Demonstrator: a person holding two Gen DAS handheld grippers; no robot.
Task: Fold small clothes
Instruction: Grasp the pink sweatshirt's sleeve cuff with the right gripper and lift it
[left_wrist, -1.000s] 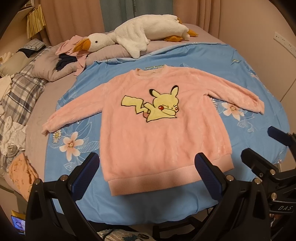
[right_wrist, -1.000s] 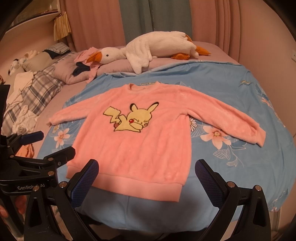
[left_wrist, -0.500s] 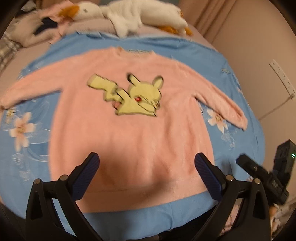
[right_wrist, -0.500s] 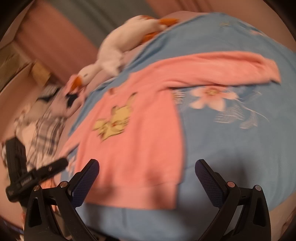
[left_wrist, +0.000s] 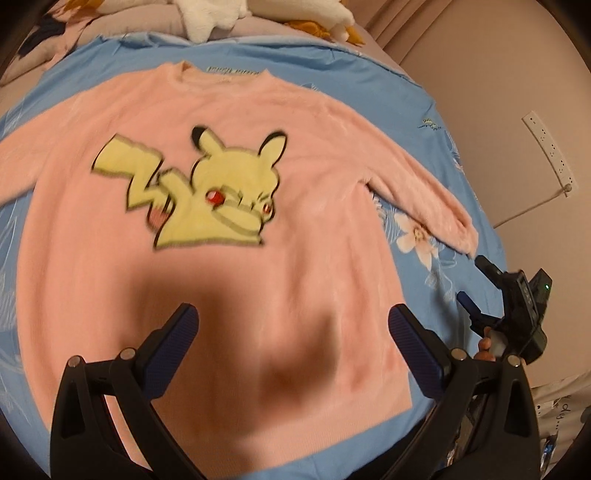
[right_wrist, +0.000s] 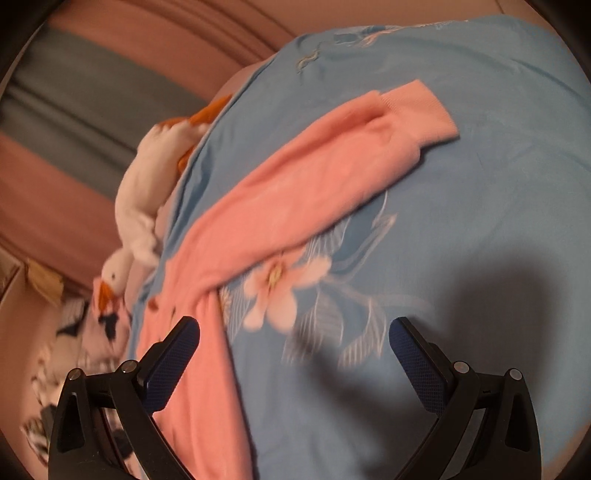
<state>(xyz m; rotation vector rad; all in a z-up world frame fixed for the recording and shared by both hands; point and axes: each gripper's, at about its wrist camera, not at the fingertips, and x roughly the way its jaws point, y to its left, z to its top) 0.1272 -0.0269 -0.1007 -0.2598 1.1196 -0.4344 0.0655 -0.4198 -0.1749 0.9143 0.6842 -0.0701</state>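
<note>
A pink fleece sweater (left_wrist: 229, 280) with a yellow cartoon print lies flat, face up, on a blue floral sheet (left_wrist: 424, 110). My left gripper (left_wrist: 291, 332) is open and empty, hovering over the sweater's lower body. My right gripper (right_wrist: 293, 343) is open and empty above the sheet, between the sweater's right side and its right sleeve (right_wrist: 332, 173), whose cuff (right_wrist: 417, 110) lies ahead. The right gripper also shows in the left wrist view (left_wrist: 476, 284), just beyond the right cuff.
A white plush goose (right_wrist: 147, 192) lies along the bed's head end, with pillows and loose clothes (right_wrist: 81, 332) beside it. A wall with a power strip (left_wrist: 550, 151) runs close to the bed's right side. Curtains (right_wrist: 74, 110) hang behind.
Both grippers have moved forward and down over the bed. The left has closed in on the sweater's body; the right has swung to the right sleeve. Both stay open.
</note>
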